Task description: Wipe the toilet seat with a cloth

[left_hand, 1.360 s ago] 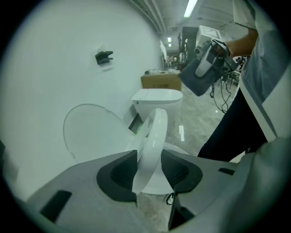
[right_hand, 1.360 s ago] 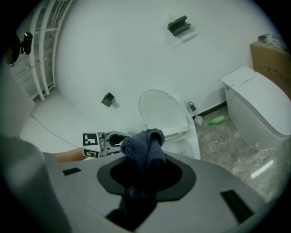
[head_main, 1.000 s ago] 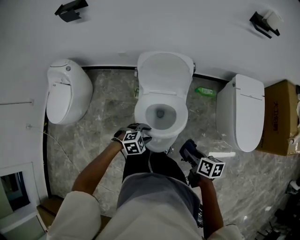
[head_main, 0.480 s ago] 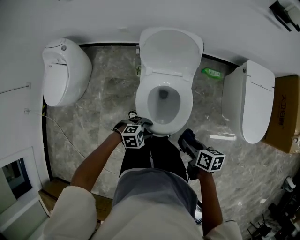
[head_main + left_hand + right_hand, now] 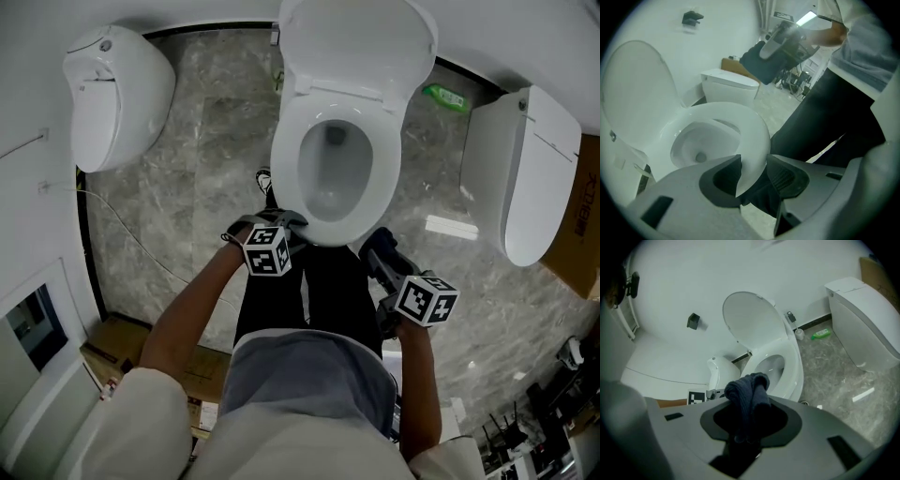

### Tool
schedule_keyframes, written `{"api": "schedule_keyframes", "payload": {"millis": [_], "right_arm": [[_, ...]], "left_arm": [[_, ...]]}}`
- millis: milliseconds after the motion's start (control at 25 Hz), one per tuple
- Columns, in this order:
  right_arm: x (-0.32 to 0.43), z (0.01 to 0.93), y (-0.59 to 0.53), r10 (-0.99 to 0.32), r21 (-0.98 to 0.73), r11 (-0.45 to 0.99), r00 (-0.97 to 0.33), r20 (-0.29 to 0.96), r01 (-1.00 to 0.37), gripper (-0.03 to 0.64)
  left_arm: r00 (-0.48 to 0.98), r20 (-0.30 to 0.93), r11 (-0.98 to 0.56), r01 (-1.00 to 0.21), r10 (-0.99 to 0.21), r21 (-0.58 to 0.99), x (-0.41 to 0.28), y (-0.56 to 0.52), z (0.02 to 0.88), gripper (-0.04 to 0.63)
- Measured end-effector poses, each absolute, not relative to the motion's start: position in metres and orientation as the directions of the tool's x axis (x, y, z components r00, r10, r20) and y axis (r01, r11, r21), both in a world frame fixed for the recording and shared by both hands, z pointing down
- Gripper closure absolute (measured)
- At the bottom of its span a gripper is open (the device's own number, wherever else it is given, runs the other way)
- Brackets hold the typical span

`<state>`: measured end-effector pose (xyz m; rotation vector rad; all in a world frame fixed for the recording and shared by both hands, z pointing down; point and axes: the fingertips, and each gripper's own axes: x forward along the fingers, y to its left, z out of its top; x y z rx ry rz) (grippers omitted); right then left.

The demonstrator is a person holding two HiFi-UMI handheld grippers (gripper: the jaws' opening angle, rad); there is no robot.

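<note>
Toilet seat (image 5: 286, 173) lowered on the central bowl, lid (image 5: 361, 42) raised at far side, left gripper (image 5: 752, 166) jaws astride its near rim, apparently clamped on it, dark blue cloth (image 5: 749, 397) pinched in right gripper (image 5: 752, 420), near right of bowl, grey marble floor (image 5: 216, 141).

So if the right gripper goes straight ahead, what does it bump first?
Probably the seat, near its front. The cloth in the right gripper would touch first. Depth is unclear.

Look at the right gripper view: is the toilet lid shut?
No, the lid stands raised behind the seat, leaving the bowl open.
</note>
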<state>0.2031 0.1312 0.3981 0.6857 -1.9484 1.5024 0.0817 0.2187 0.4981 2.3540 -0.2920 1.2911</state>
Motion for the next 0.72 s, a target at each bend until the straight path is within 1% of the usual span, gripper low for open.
{"api": "schedule_keyframes", "payload": {"millis": [240,480,560,600,680,720], "right_arm": [[0.192,0.435,0.14,0.028,-0.642,0.301,-0.666,0.745,-0.705,0.511],[0.184,0.467,0.136,0.041,-0.636,0.273,-0.652,0.757,-0.722,0.511],[0.183,0.477,0.135,0.039,-0.635,0.258,-0.648,0.76,-0.729,0.511],[0.182,0.482,0.134,0.036,-0.634,0.252,-0.647,0.761,-0.731,0.511],[0.179,0.49,0.13,0.028,-0.627,0.249,-0.641,0.767,-0.739,0.511],[0.178,0.493,0.129,0.023,-0.622,0.249,-0.637,0.771,-0.743,0.511]], "left_arm": [[0.491,0.871,-0.856,-0.438,0.028,0.275,0.09,0.238,0.553,0.436],[0.463,0.886,-0.793,-0.527,0.033,0.305,0.092,0.246,0.603,0.453],[0.461,0.887,-0.751,-0.58,0.016,0.315,0.092,0.244,0.617,0.463],[0.46,0.888,-0.724,-0.612,0.0,0.317,0.09,0.242,0.623,0.48],[0.455,0.89,-0.674,-0.666,-0.028,0.319,0.086,0.237,0.634,0.538],[0.452,0.892,-0.659,-0.68,-0.032,0.321,0.085,0.236,0.639,0.55]]}}
